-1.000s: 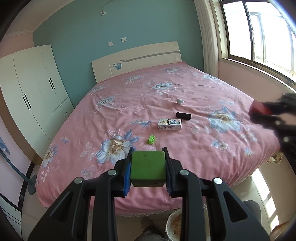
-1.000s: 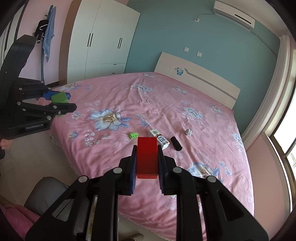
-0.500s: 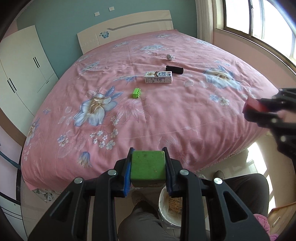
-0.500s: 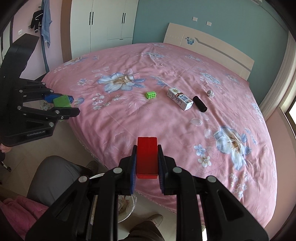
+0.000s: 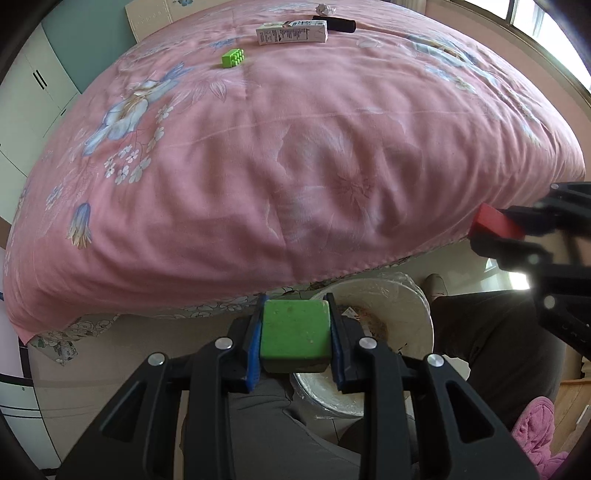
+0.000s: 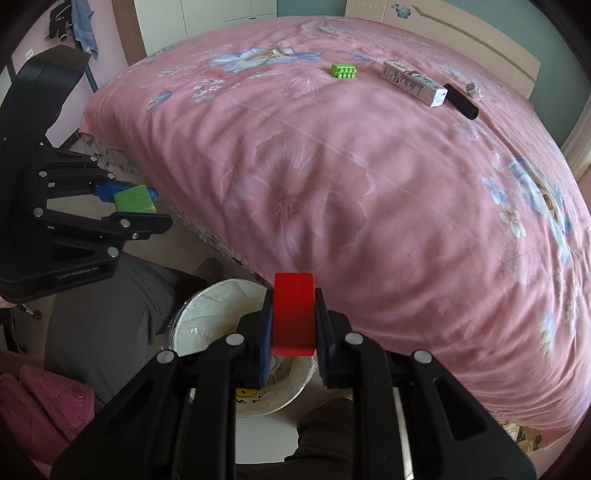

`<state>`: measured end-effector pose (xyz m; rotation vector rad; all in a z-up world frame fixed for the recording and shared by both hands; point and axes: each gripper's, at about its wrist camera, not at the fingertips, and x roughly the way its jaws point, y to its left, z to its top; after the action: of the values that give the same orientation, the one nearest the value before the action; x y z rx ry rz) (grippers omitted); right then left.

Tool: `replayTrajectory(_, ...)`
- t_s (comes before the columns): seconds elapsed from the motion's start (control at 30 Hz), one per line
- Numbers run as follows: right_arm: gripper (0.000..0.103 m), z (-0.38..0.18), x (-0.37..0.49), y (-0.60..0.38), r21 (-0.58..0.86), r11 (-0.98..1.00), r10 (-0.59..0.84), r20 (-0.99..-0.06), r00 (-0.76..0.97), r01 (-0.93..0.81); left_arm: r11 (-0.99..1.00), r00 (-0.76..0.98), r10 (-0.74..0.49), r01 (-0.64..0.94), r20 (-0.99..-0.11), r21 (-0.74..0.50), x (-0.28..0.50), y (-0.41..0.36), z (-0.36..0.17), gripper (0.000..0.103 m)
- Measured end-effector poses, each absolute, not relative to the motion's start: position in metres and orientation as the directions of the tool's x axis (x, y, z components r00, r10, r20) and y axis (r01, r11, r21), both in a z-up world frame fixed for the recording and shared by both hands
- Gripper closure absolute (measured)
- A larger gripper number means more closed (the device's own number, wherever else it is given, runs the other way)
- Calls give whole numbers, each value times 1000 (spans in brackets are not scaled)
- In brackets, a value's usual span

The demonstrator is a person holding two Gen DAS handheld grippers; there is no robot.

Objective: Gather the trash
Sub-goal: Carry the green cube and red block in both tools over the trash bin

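Observation:
My left gripper [image 5: 294, 334] is shut on a green block [image 5: 294, 328] and hangs just left of and above the rim of a white lined trash bin [image 5: 413, 306] on the floor by the bed. My right gripper [image 6: 293, 321] is shut on a red block [image 6: 293, 312] over the same bin [image 6: 207, 314]. On the pink bedspread lie a green toy brick [image 5: 232, 58], a milk carton [image 5: 292, 32], a black cylinder [image 5: 334, 23] and a crumpled wad [image 5: 325, 6]. The right wrist view shows them too: the brick [image 6: 343, 71], the carton [image 6: 413, 83], the cylinder [image 6: 461, 101].
The bed [image 6: 369, 166] fills most of both views, its edge overhanging close to the bin. The person's legs in dark trousers [image 5: 491, 343] flank the bin. A white wardrobe [image 5: 26, 96] stands at left. A pink cloth [image 6: 48, 398] lies on the floor.
Both grippers have dropped from above the bed down to the floor side, and both now hang at the trash bin. Each still holds its block.

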<state>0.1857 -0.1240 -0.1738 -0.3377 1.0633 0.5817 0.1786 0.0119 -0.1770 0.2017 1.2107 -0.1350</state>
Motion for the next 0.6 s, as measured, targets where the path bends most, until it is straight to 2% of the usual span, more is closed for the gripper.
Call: replayTrajectory(0.6,82,-342,182,-111,217,822,282,-958,45,-526,986,56,-27,168,-998,-17,189,2,-328,72)
